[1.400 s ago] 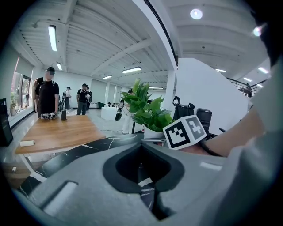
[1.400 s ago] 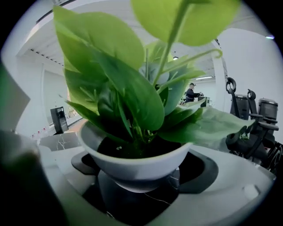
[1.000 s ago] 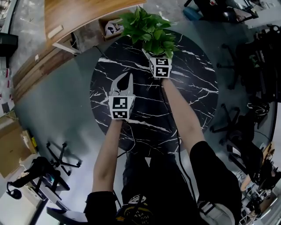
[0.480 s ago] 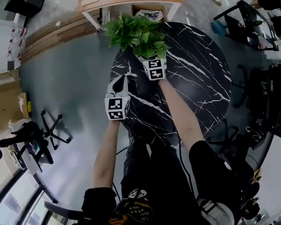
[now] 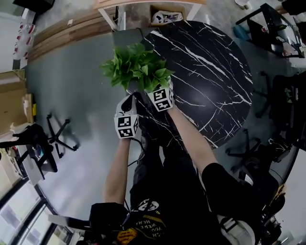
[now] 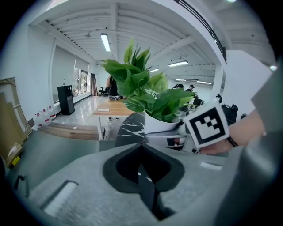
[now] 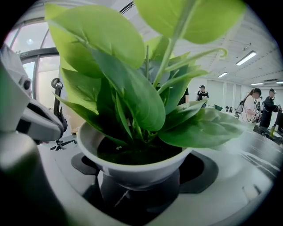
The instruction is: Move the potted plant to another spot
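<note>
The potted plant (image 5: 136, 72), green leaves in a white pot (image 7: 132, 170), hangs in the air at the left edge of the round black marble table (image 5: 210, 72), partly over the grey floor. My right gripper (image 5: 152, 88) is shut on the pot, one jaw on each side below the rim, and the pot fills the right gripper view. My left gripper (image 5: 130, 100) stays just left of it, shut with nothing between its pads (image 6: 143, 170). The left gripper view has the plant (image 6: 150, 95) and the right gripper's marker cube (image 6: 205, 126) ahead.
A wooden desk (image 5: 148, 4) with a box (image 5: 165, 16) under it stands beyond the table. An office chair base (image 5: 57, 136) and cardboard boxes (image 5: 12, 103) are on the floor to the left. Dark chairs (image 5: 287, 95) crowd the right side.
Both grippers have swung left together, carrying the plant from over the table's far side to its left edge and partly over the floor.
</note>
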Available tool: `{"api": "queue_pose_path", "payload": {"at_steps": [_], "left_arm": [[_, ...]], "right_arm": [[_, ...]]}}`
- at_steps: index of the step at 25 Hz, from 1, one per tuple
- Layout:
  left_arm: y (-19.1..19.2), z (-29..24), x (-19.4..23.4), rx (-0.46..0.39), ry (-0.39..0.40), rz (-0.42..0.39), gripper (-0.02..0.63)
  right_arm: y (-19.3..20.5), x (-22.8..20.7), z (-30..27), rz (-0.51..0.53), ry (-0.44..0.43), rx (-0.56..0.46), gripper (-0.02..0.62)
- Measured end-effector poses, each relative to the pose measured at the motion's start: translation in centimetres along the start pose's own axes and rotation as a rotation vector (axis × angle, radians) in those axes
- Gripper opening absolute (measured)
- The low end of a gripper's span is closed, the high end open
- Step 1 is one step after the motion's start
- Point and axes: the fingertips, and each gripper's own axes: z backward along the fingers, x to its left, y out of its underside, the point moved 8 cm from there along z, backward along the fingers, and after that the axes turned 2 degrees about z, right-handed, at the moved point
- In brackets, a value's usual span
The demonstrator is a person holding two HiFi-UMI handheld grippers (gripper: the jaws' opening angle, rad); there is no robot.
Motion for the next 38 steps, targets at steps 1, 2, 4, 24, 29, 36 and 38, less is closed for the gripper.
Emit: {"api": "queue_pose_path", "payload": {"at_steps": [1,2,4,24,29,36,38], "left_arm": [[0.4,0.3,-0.3,0.009,0.01,-0.001,0.004],[0.6,0.5,-0.8,0.016,0.024,-0.003,0.005],[0.8,0.5,-2.2,0.022,0.067,-0.018,0.005],[0.3,-7.0,-30.9,0.085,0.642,-0.391,0.005],[0.4,-7.3,-34.6,0.112,0.686,-0.436,0.005],[1.6,-7.4,-36.3,0.154,0.738,-0.483,0.005],[1.7,-7.3,-36.3,0.164,0.748,-0.489,0.005]], "right_arm": [[0.8,0.4,1.4,-0.004,0.008,-0.001,0.512],[1.5,0.6,2.8,-0.01,0.022,0.001,0.512],[3.3,0.1,5.7,-0.031,0.063,0.017,0.512],[24.4,-15.8,36.8,-0.497,0.754,0.078,0.512],[26.7,-19.5,41.1,-0.557,0.865,0.07,0.512],[27.1,-23.0,42.2,-0.561,0.905,0.046,0.512],[27.2,-23.0,42.1,-0.559,0.898,0.034,0.512]]}}
